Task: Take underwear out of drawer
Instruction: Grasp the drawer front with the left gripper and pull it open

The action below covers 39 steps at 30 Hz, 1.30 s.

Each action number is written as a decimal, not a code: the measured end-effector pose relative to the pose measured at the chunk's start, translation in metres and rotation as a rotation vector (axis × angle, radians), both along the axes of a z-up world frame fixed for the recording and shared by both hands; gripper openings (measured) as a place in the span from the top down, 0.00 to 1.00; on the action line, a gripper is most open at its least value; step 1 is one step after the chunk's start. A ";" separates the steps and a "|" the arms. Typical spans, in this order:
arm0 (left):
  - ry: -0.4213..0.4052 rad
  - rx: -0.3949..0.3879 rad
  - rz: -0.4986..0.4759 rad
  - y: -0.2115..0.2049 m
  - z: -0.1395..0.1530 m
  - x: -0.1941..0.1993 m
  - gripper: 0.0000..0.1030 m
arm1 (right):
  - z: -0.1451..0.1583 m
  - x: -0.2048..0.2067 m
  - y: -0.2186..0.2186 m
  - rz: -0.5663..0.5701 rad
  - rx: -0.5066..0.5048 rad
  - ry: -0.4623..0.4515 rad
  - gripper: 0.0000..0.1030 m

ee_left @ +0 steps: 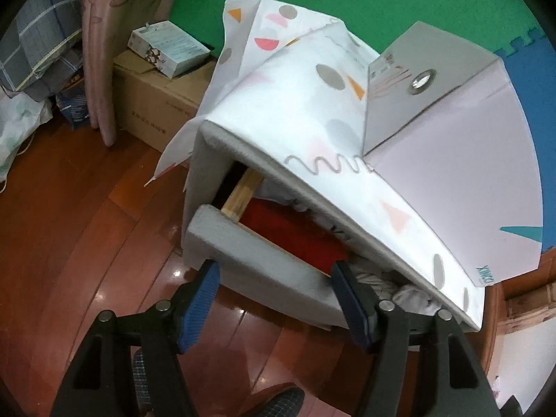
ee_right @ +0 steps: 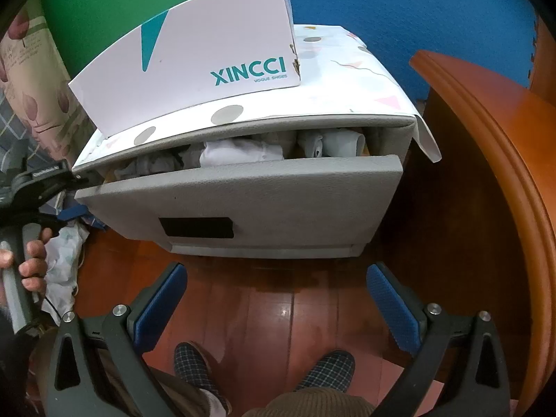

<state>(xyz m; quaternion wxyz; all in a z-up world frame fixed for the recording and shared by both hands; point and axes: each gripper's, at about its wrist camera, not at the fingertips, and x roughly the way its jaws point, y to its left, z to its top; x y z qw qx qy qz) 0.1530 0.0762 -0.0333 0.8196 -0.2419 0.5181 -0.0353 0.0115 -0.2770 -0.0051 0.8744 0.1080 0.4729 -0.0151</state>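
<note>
With the grey drawer [ee_right: 243, 191] pulled partly open and pale underwear [ee_right: 239, 153] bunched inside, the left gripper [ee_left: 274, 278] hangs at its front edge, jaws parted and apparently empty, while the right gripper [ee_right: 274, 295] waits wide open; reaching in comes next.
</note>
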 end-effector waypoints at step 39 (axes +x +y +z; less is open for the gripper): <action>0.025 0.251 -0.150 -0.008 -0.004 -0.029 0.06 | 0.003 -0.002 -0.007 -0.031 0.009 -0.023 0.01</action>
